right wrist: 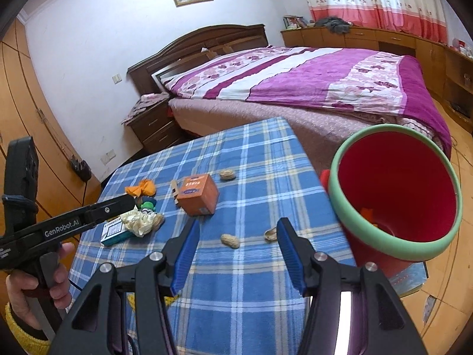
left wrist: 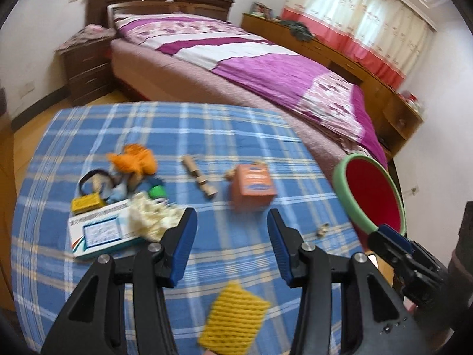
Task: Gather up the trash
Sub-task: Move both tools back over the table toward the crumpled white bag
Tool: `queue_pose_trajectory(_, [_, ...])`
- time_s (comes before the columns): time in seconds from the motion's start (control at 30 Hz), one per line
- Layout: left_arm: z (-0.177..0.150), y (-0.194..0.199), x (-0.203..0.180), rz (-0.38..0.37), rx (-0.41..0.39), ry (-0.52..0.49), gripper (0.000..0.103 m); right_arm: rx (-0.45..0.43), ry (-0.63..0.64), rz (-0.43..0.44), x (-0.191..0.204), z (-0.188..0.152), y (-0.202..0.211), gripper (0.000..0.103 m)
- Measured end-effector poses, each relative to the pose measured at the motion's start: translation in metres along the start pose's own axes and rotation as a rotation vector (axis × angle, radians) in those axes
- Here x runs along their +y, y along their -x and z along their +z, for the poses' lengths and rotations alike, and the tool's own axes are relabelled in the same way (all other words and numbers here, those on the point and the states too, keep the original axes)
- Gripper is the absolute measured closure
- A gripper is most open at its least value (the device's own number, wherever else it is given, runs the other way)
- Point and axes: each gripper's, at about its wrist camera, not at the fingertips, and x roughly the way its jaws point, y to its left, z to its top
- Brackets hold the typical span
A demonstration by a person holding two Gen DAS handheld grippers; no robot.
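Note:
My left gripper [left wrist: 232,226] hangs open over the blue plaid tablecloth [left wrist: 207,136], with nothing between its blue pads. Below it lies a yellow foam net [left wrist: 233,316]. Ahead stand an orange box [left wrist: 254,188] and a wooden piece [left wrist: 199,180]. At the left is a heap of orange wrapper [left wrist: 133,161], crumpled tissue [left wrist: 150,216] and a white-and-teal carton [left wrist: 100,230]. My right gripper [right wrist: 238,230] is open above a peanut [right wrist: 230,240] lying on the cloth, with a broken shell [right wrist: 270,233] beside it. The red bin [right wrist: 396,189] with a green rim stands at the right.
A bed [left wrist: 266,68] with a purple quilt lies just behind the table. A second peanut [right wrist: 227,174] sits near the far edge. A hand [right wrist: 56,281] holds the left gripper [right wrist: 127,202] at the left. A nightstand [left wrist: 85,71] and low cabinets [right wrist: 384,38] line the walls.

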Motion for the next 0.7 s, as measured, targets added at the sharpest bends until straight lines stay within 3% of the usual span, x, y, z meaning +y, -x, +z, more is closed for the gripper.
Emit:
queue_pose_trajectory(0.23, [-0.008, -0.019, 0.023, 0.105, 0.005, 0.005, 0.054, 0.032, 0.01, 0.007, 0.007, -0.004, -0.013, 0.046])
queue_pose_trajectory(0.7, [-0.017, -0.048, 0.048, 0.166, 0.0, 0.037, 0.054, 0.07, 0.007, 0.013, 0.009, -0.008, -0.026, 0.046])
